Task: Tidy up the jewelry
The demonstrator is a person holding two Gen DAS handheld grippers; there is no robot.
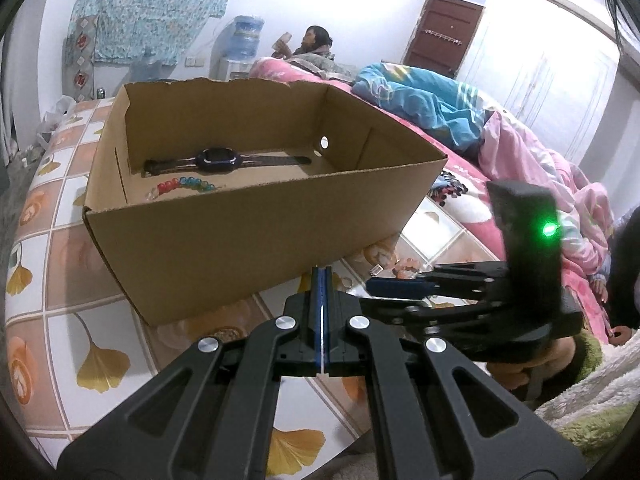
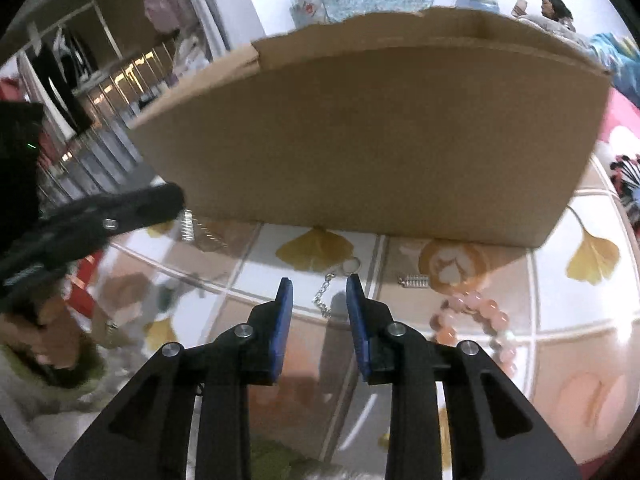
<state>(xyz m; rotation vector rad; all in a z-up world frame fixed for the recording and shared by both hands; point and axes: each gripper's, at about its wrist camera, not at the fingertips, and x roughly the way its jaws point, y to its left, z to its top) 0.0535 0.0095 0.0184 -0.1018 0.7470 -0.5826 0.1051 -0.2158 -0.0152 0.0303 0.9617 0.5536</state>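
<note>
Pickup step: right gripper (image 2: 318, 294), jaws apart w/ nothing held, over chain (image 2: 325, 296) by box (image 2: 380, 140) front; left gripper (image 1: 322, 280) jaws together; next needs lowering & closing.

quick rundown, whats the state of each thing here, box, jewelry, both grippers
cardboard box: open topped, upright on the mat
watch: lying flat inside the box
coloured bead bracelet: inside the box
silver chain: loose on the mat, outside the box
pink bead bracelet: on the mat, outside the box
left gripper: shut, empty
right gripper: open, over the chain
</note>
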